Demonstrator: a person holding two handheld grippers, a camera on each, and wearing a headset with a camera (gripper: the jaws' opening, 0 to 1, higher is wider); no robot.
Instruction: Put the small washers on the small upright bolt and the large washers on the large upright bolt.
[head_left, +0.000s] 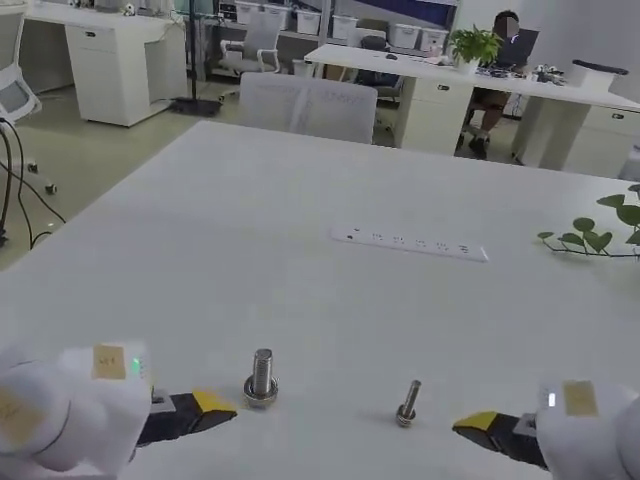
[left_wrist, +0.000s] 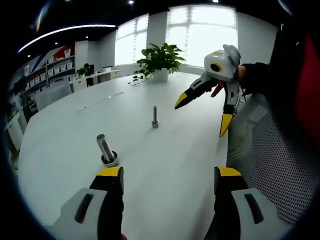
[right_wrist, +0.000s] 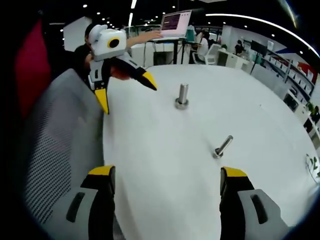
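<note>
The large bolt (head_left: 262, 375) stands upright on the white table (head_left: 300, 220), with a ring-like collar at its foot. To its right the small bolt (head_left: 408, 401) stands at a slight lean. My left gripper (head_left: 205, 412) is just left of the large bolt, low over the table, open and holding nothing. My right gripper (head_left: 480, 428) is right of the small bolt, also open with nothing between its jaws. In the left gripper view the large bolt (left_wrist: 103, 149) is close ahead and the small bolt (left_wrist: 155, 116) beyond. The right gripper view shows both the small bolt (right_wrist: 222, 146) and the large bolt (right_wrist: 182, 96).
A white power strip (head_left: 410, 243) lies mid-table, and a leafy sprig (head_left: 600, 235) at the right edge. A pale chair (head_left: 308, 105) stands at the far side. A grey mesh chair (left_wrist: 260, 145) is at the near edge. A potted plant (left_wrist: 160, 60) sits on the table's end.
</note>
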